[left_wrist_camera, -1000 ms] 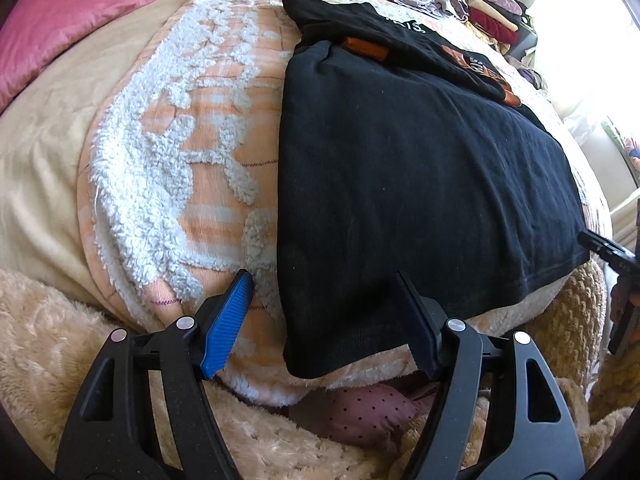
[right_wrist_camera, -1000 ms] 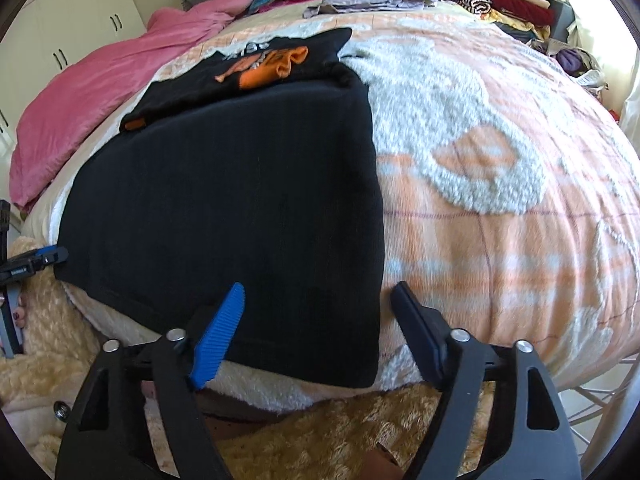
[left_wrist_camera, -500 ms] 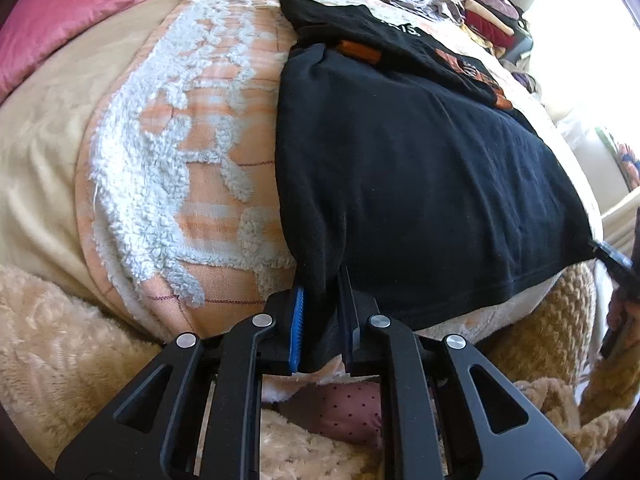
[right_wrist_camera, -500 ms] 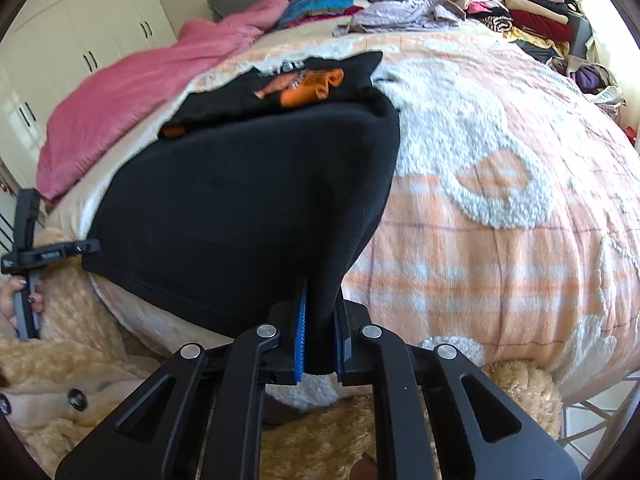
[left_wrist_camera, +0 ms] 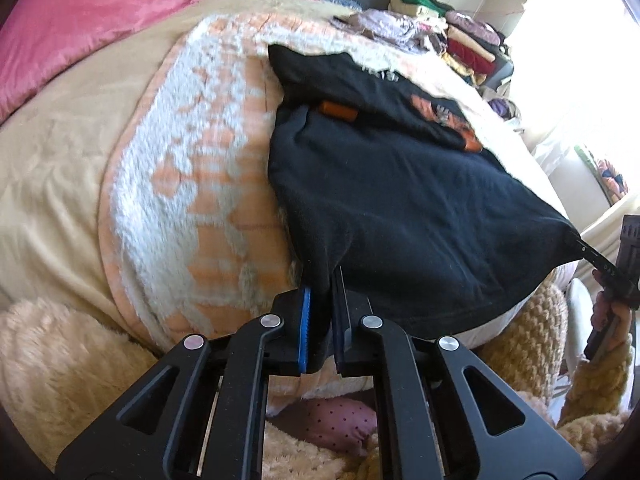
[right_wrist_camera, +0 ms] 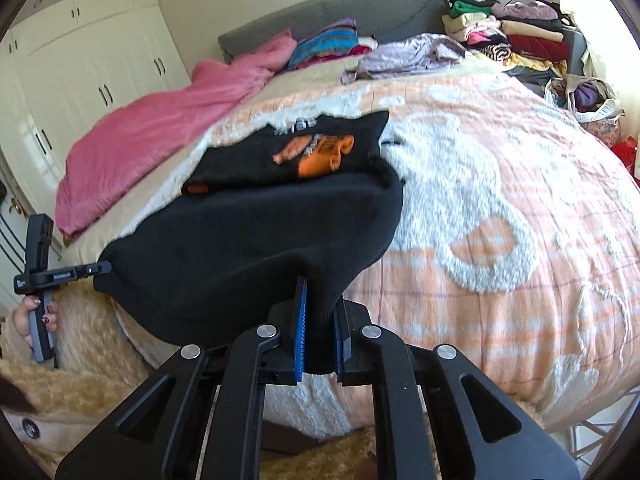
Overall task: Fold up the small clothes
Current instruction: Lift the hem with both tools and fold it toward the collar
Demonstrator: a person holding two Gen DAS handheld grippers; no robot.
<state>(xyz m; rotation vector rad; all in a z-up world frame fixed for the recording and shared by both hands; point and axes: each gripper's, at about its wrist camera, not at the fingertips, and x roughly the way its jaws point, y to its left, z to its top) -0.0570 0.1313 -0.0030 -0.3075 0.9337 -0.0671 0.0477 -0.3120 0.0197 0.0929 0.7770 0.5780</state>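
Note:
A black T-shirt (left_wrist_camera: pixel 400 208) with an orange print lies on the orange-and-white bedspread (left_wrist_camera: pixel 192 184). My left gripper (left_wrist_camera: pixel 322 316) is shut on its near left hem corner. My right gripper (right_wrist_camera: pixel 320 324) is shut on the near right hem corner of the black T-shirt (right_wrist_camera: pixel 256 248). Both corners are lifted off the bed, so the near edge hangs between the grippers. The far part with the orange print (right_wrist_camera: pixel 320 152) still rests on the bedspread (right_wrist_camera: pixel 500 208). Each gripper shows at the edge of the other's view.
A pink duvet (right_wrist_camera: pixel 160 136) lies at the left. Folded clothes (right_wrist_camera: pixel 516 36) are stacked at the far right by the grey headboard (right_wrist_camera: pixel 320 16). A purple garment (right_wrist_camera: pixel 408 56) lies at the far end. White wardrobes (right_wrist_camera: pixel 80 64) stand at the left.
Both grippers went from open to shut on the near hem corners of the black T-shirt, then lifted them up off the bed.

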